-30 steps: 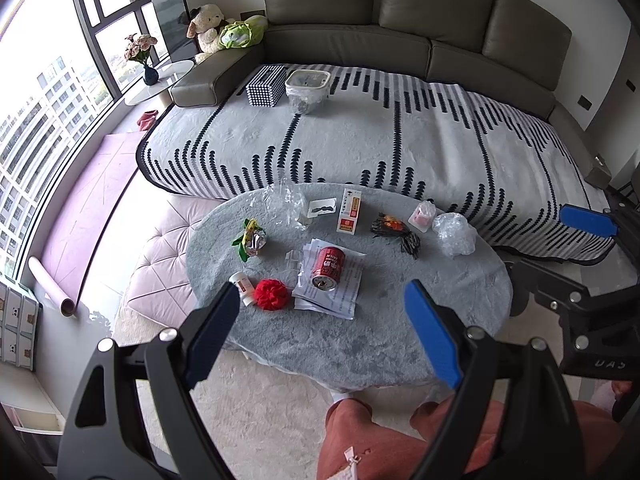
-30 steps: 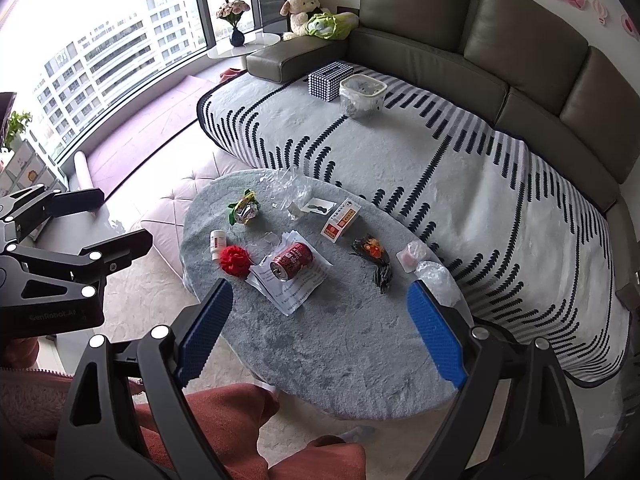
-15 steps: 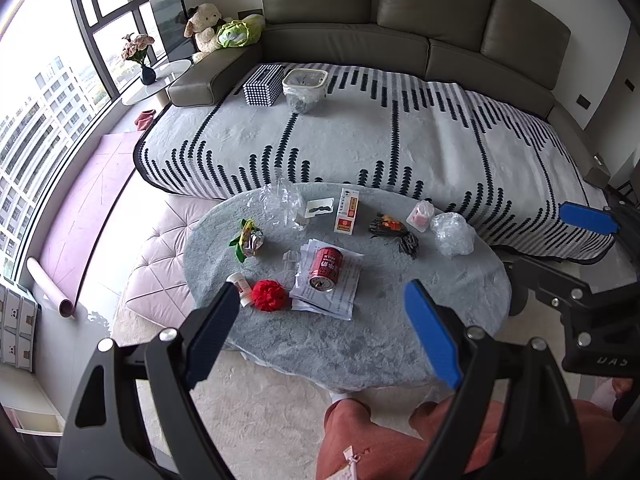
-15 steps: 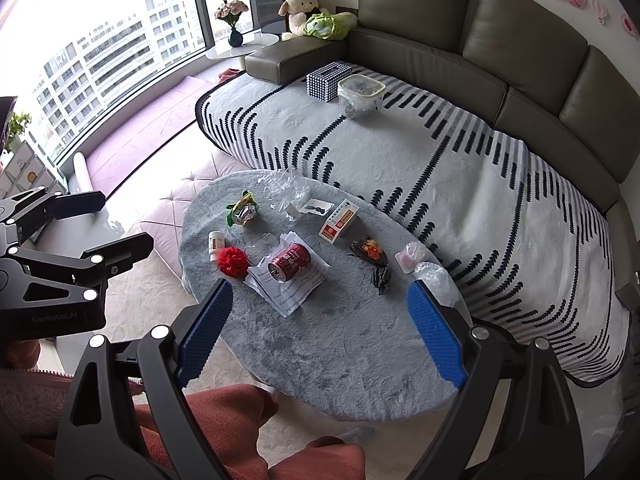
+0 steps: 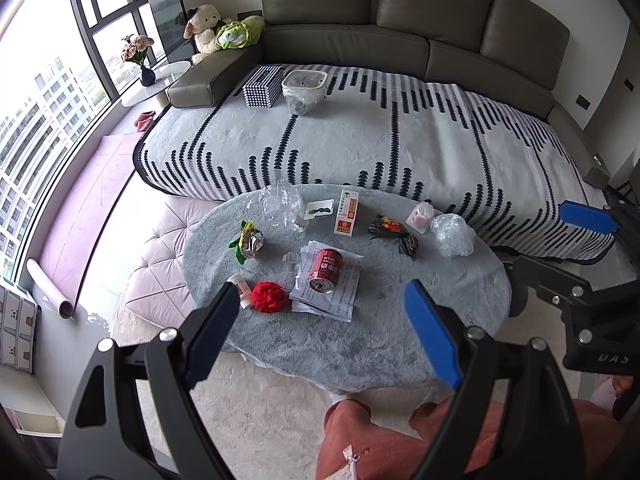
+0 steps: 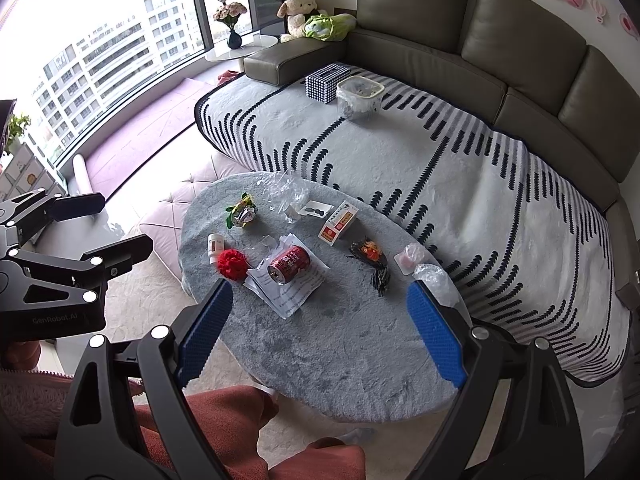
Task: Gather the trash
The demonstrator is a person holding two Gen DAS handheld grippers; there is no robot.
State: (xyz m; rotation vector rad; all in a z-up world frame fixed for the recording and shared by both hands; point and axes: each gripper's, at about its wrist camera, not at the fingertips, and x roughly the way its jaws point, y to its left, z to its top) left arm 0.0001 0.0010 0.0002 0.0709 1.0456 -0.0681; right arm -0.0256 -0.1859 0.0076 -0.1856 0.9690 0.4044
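Observation:
A grey oval table (image 5: 360,344) (image 6: 360,360) holds scattered trash: a red can (image 5: 326,270) (image 6: 289,264) lying on paper sheets (image 5: 340,292), a red pompom (image 5: 270,297) (image 6: 231,264), a small white bottle (image 5: 242,285), a green wrapper (image 5: 248,240), clear plastic (image 5: 282,202), a red-white box (image 5: 346,212), a dark wrapper (image 5: 394,232) and crumpled plastic (image 5: 452,234). My left gripper (image 5: 324,328) is open and empty, above the table's near edge. My right gripper (image 6: 320,332) is open and empty, also above the near edge.
A sofa with a striped blanket (image 5: 380,140) stands behind the table, carrying a lined bin (image 5: 304,90) (image 6: 358,96) and a dotted tissue box (image 5: 262,86). A pink ottoman (image 5: 160,272) sits left of the table. The person's knees (image 5: 400,432) are below.
Both views have shifted only slightly; the table sits a little lower-left in frame. Both grippers stay open and empty.

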